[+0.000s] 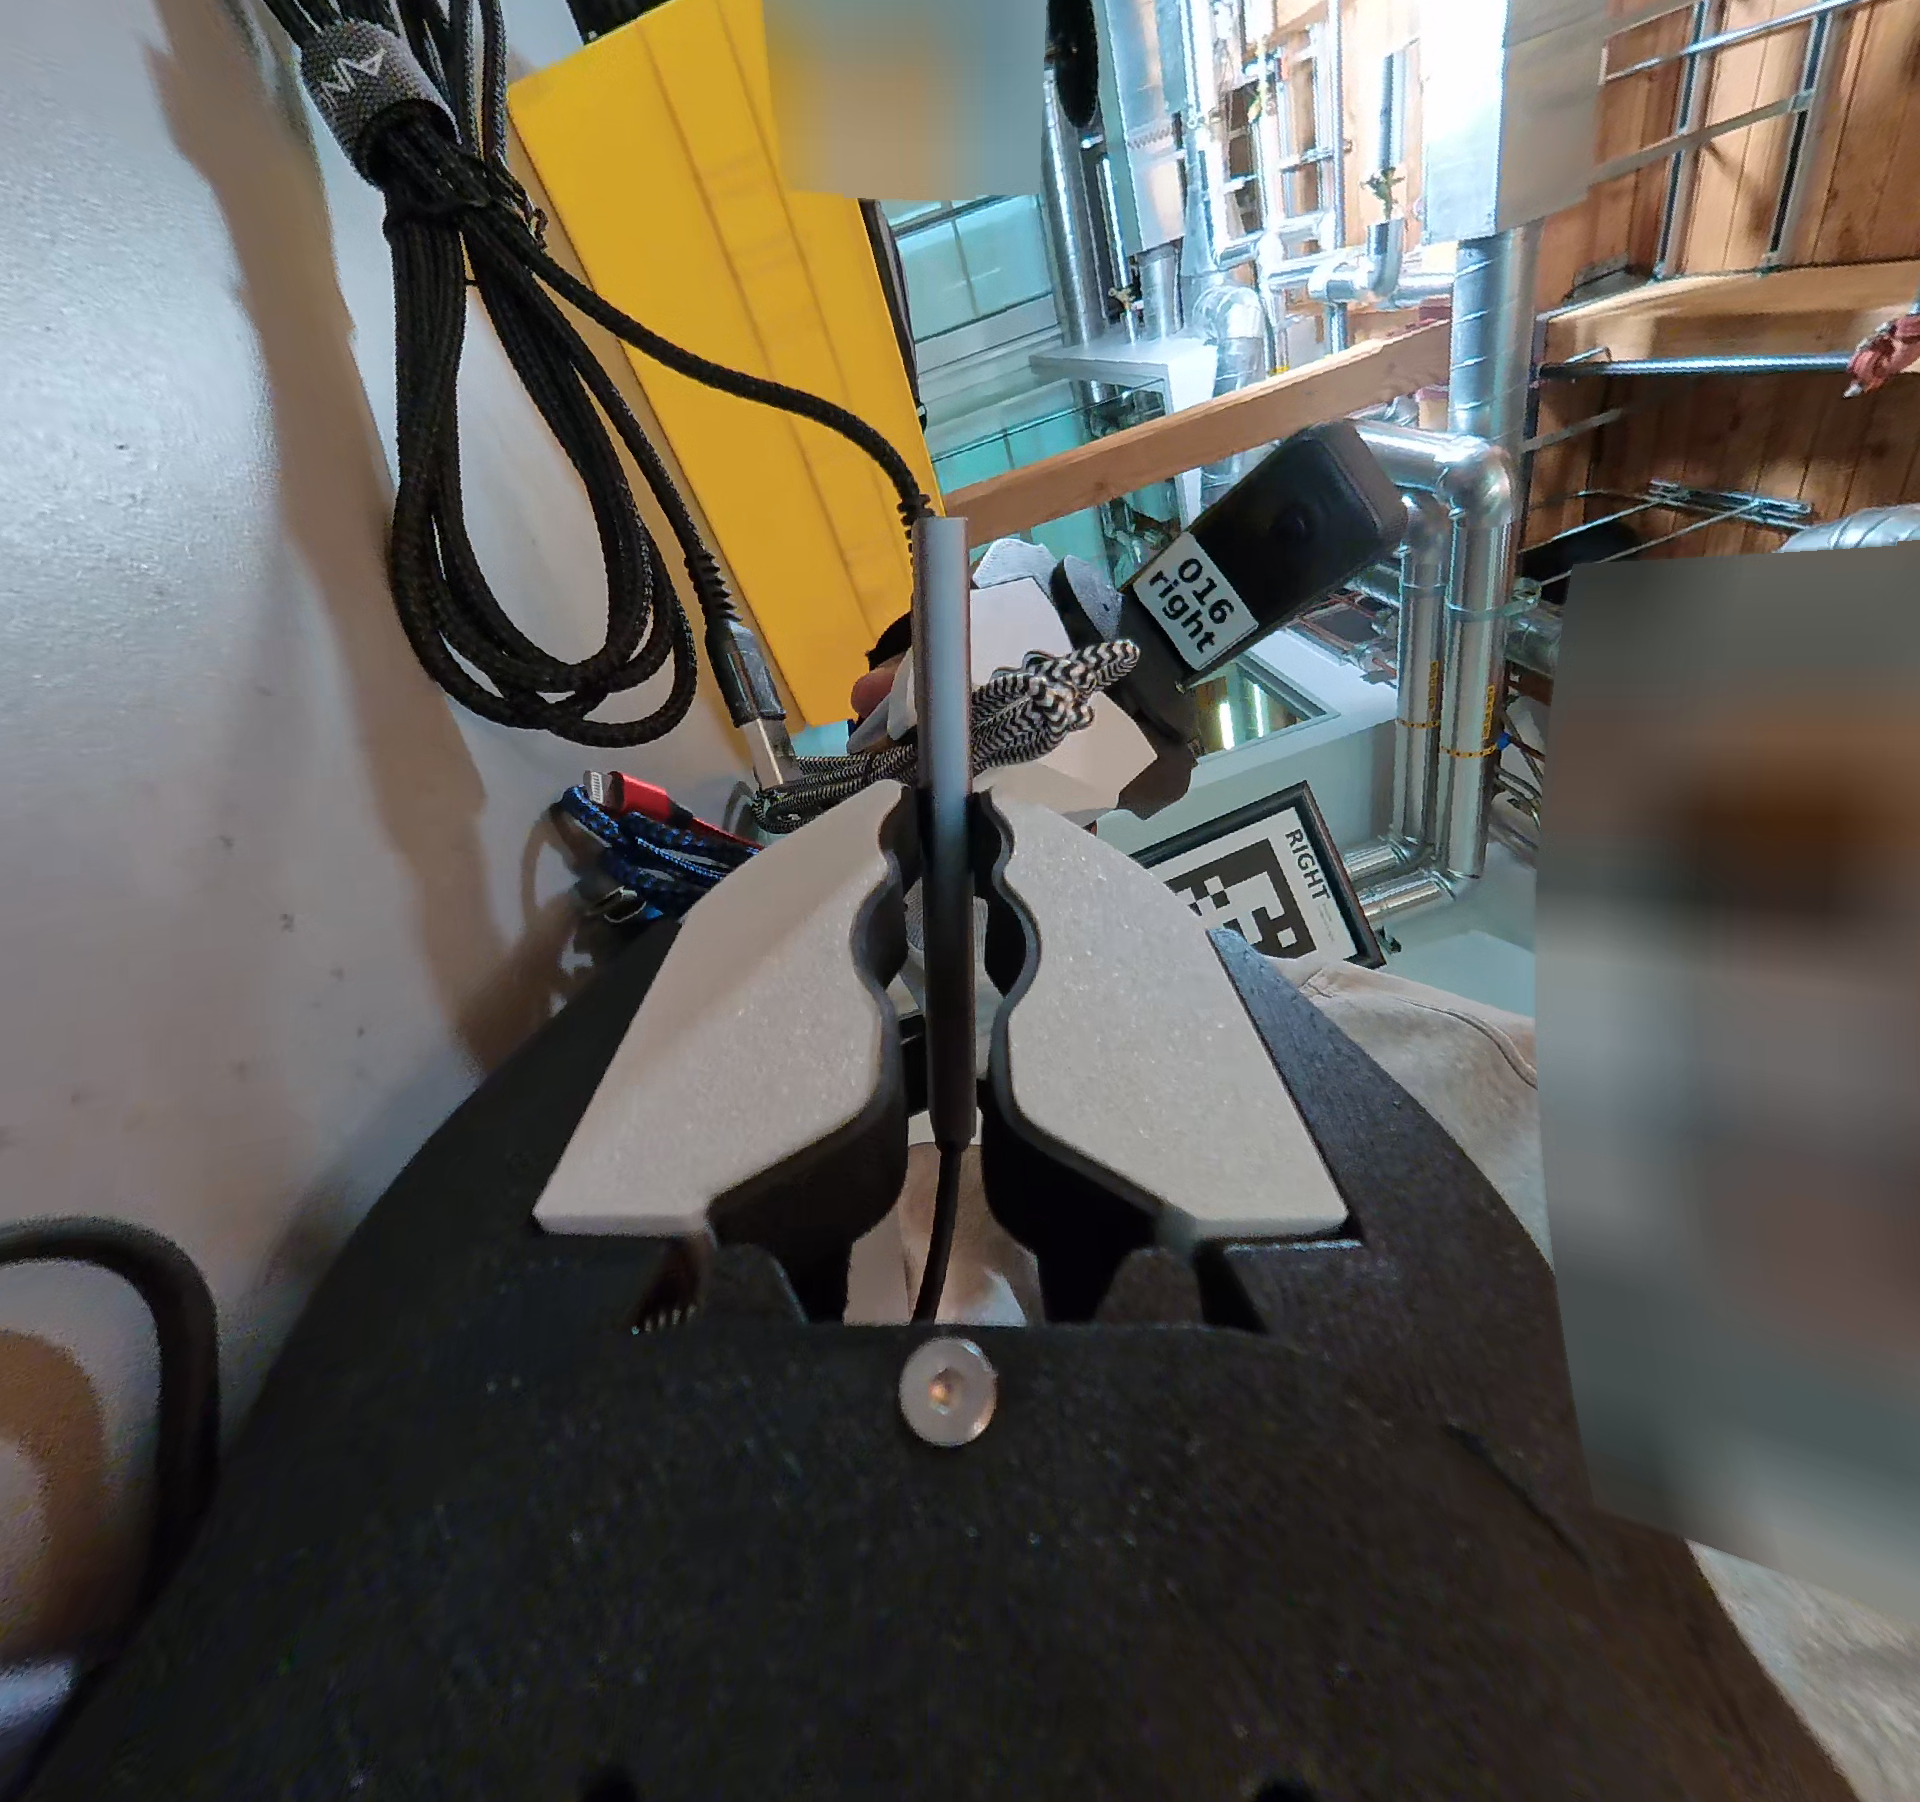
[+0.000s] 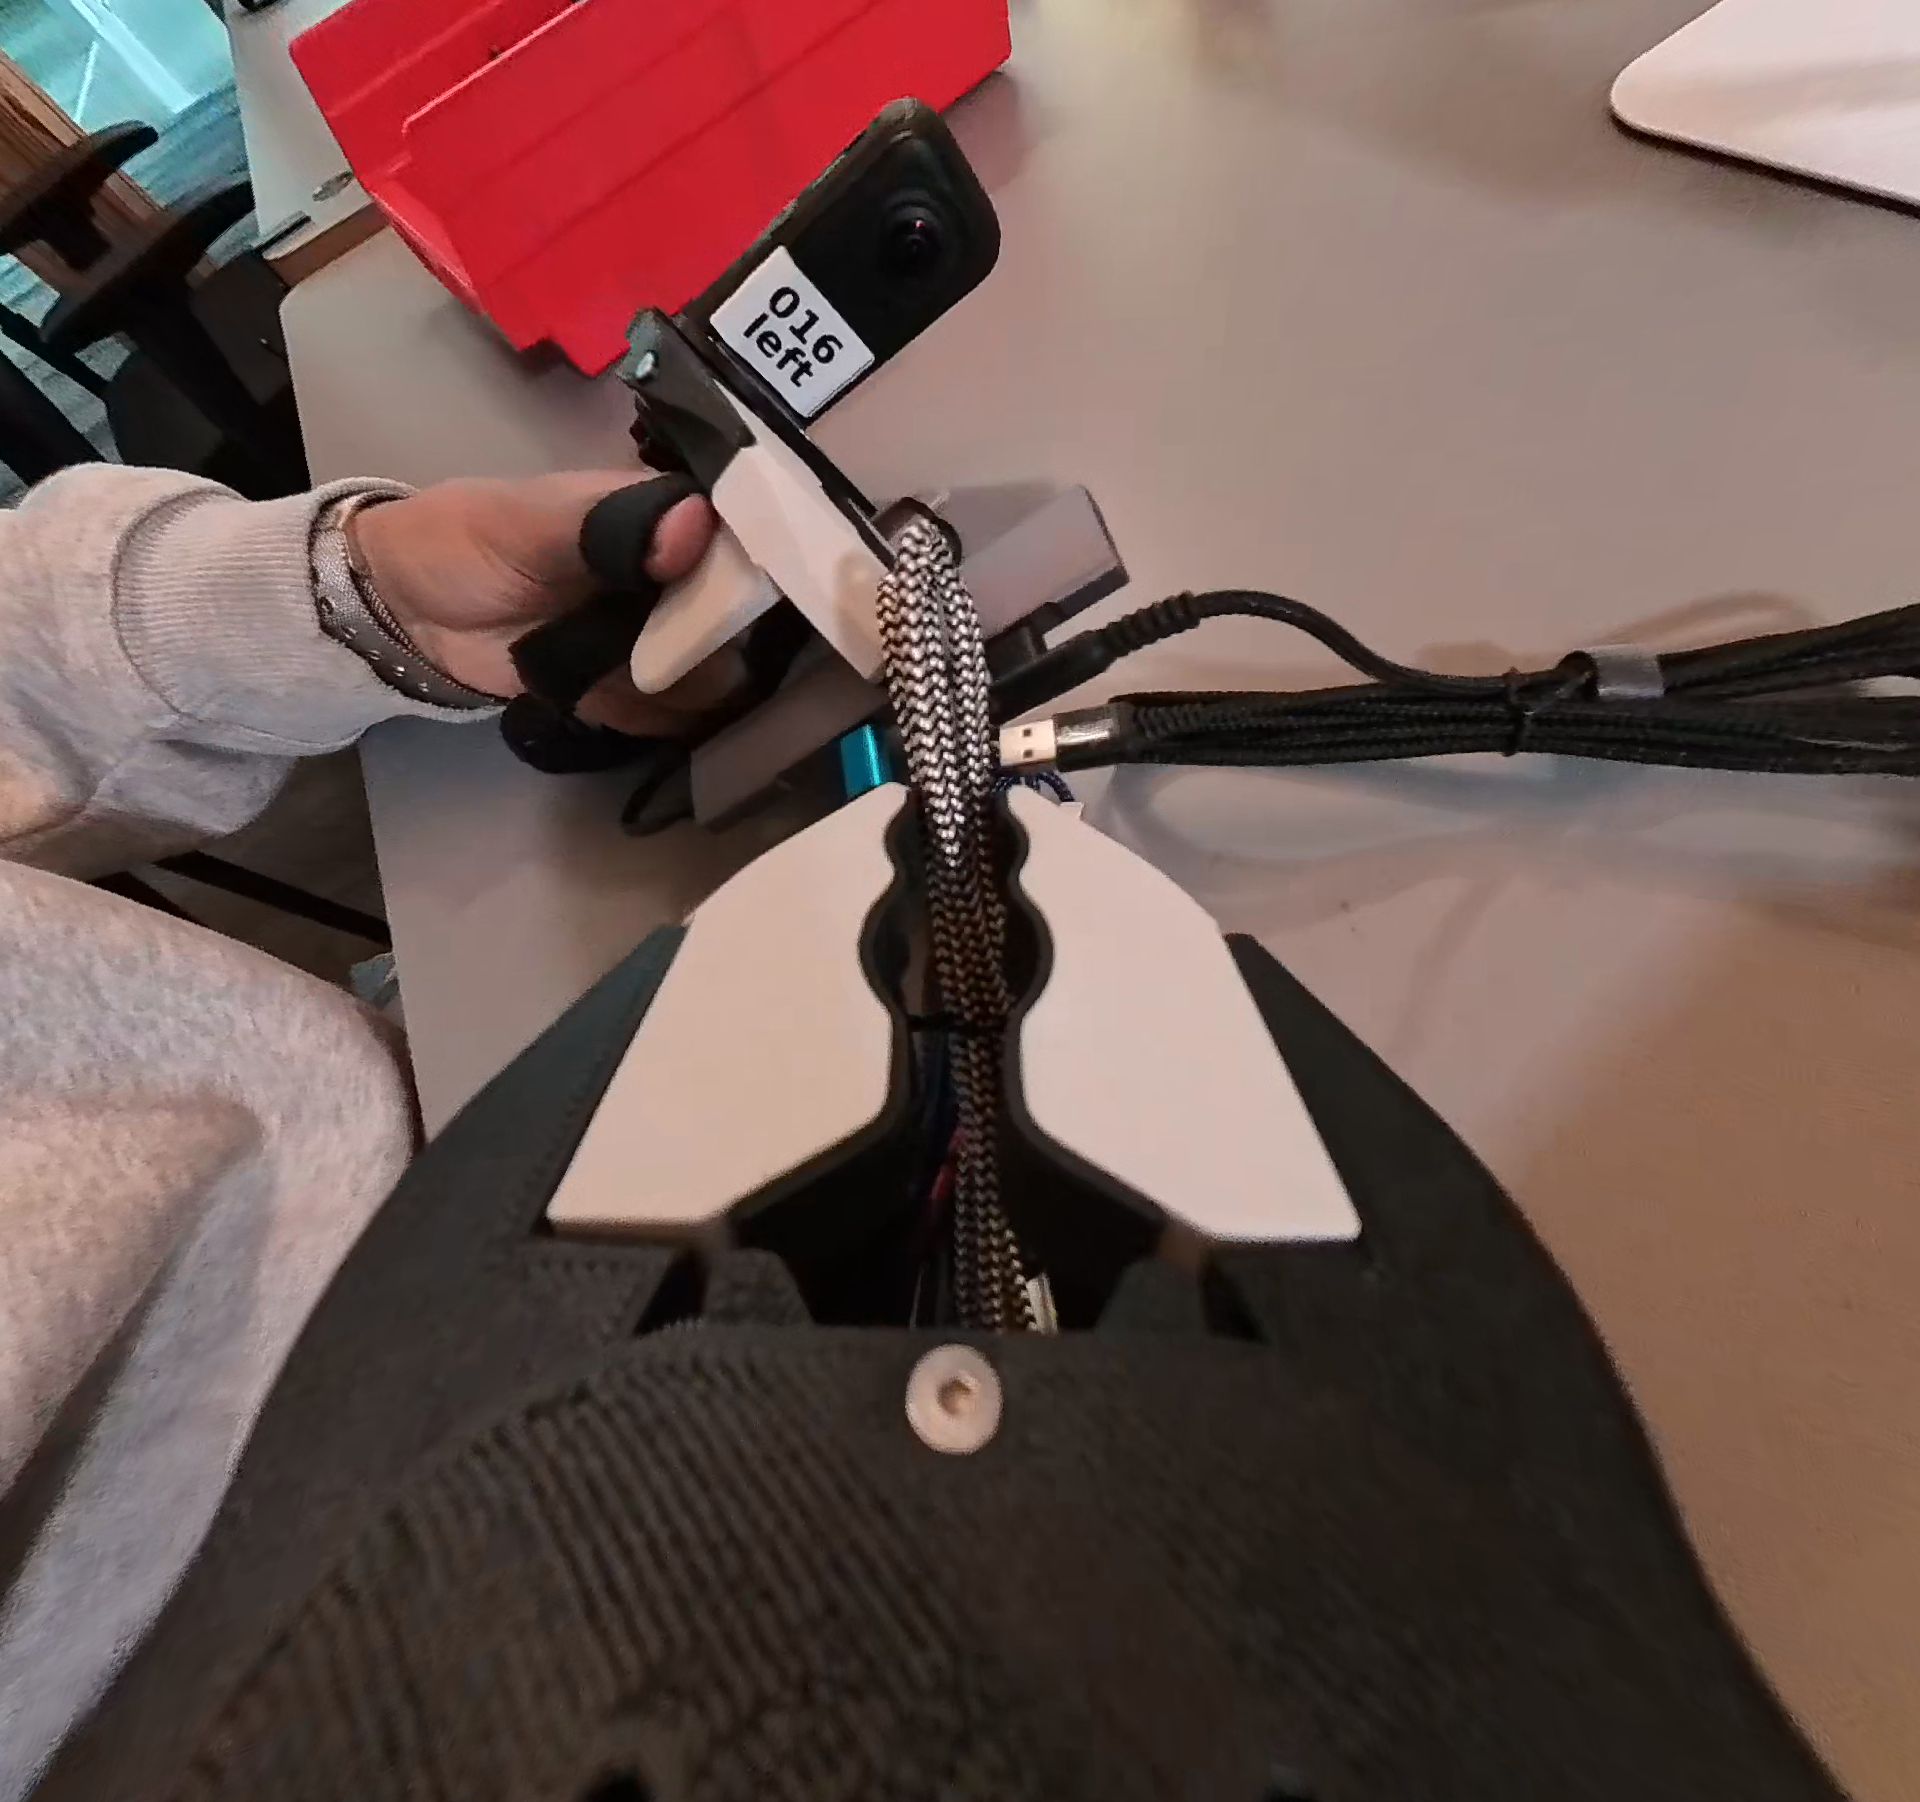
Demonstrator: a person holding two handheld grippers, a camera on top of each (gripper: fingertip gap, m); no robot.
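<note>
My left gripper [image 1: 943, 807] is shut on a thin grey flat device [image 1: 940, 672], seen edge-on between the white fingers [image 1: 769, 1025]. A black braided lead [image 1: 727, 391] runs from the device's far end. My right gripper [image 2: 961, 807] is shut on a bundled black-and-white braided cable [image 2: 935, 672], whose far end rises to the left gripper [image 2: 904, 531]. That gripper is held by a hand [image 2: 488, 568] and grips the grey device [image 2: 1039, 537]. In the left wrist view the right gripper [image 1: 1049, 703] sits just behind the device with the same cable [image 1: 997, 713].
A tied black cable bundle [image 1: 488, 402] lies on the grey table [image 2: 1455, 350], its USB plug [image 2: 1029, 744] near my right fingertips. A blue-and-red cable [image 1: 644, 848], a yellow bin [image 1: 727, 298], a red bin [image 2: 675, 90] and a white flat object [image 2: 1787, 59] are nearby. Less than 4 cm separates the two grippers' tips.
</note>
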